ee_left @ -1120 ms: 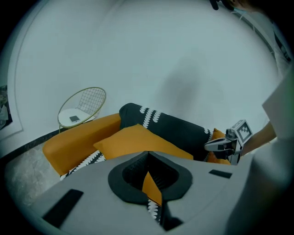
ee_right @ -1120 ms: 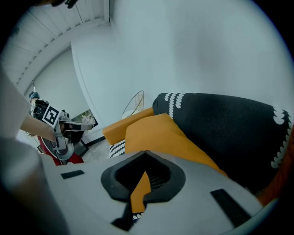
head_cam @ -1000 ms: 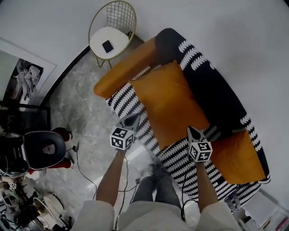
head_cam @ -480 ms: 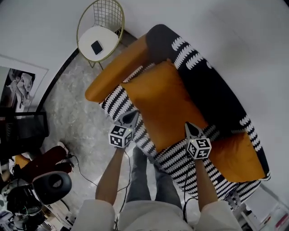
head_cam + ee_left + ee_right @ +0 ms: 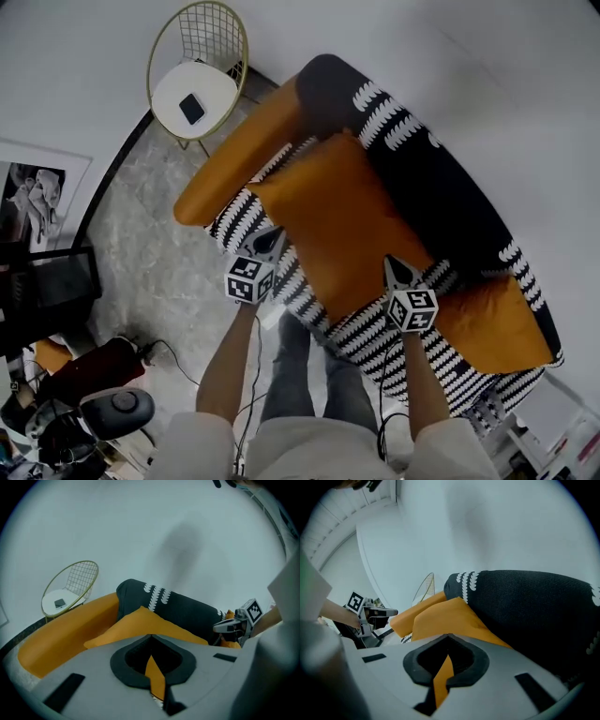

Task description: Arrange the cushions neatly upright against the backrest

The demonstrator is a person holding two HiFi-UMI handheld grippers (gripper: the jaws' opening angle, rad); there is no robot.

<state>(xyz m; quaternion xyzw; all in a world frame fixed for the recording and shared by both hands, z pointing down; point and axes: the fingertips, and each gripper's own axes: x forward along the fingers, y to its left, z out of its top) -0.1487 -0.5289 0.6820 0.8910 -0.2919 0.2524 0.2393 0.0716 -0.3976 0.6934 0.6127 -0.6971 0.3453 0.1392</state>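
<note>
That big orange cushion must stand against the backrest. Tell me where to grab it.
The large orange cushion's front edge, near both corners, from the sofa's open front. It lies flat with its far edge at the dark backrest, so lifting the front should tip it upright.

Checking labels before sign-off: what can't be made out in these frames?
- Large orange cushion: both gripper views, near edge behind the gripper bodies; touch by left gripper or right gripper unclear.
- Dark item on wire chair: head view, too small.
- Smaller orange cushion: left gripper view, mostly behind the right gripper.
</note>
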